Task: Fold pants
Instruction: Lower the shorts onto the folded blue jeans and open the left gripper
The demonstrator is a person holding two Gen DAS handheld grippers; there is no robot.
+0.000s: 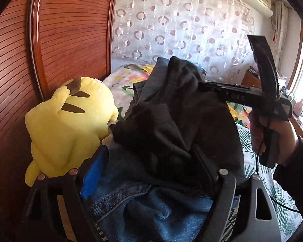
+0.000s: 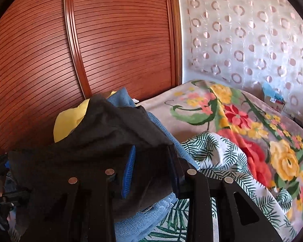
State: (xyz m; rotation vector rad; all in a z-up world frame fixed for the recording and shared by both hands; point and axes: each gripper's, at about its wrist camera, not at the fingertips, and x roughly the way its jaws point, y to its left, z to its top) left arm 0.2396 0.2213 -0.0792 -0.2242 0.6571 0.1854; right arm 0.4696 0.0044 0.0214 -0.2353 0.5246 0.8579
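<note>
The pants (image 1: 151, 201) are blue jeans with a black fleecy lining (image 1: 171, 111), bunched up over the bed. My left gripper (image 1: 149, 151) is open, its fingers spread wide around the heap, with denim and lining lying between them. The blue pad of its left finger (image 1: 95, 173) shows beside the cloth. A hand holds my right gripper (image 1: 201, 85) at the right, and it is shut on a thick fold of the lining, holding it up. In the right wrist view the pants (image 2: 111, 133) fill the left half, and the right gripper (image 2: 151, 151) clamps black cloth between its pads.
A yellow plush toy (image 1: 70, 121) sits left of the pants against a slatted wooden wardrobe door (image 2: 121, 40). A flowered blanket (image 2: 252, 131) and a leaf-print sheet (image 2: 222, 161) cover the bed to the right. A patterned curtain (image 1: 181, 20) hangs behind.
</note>
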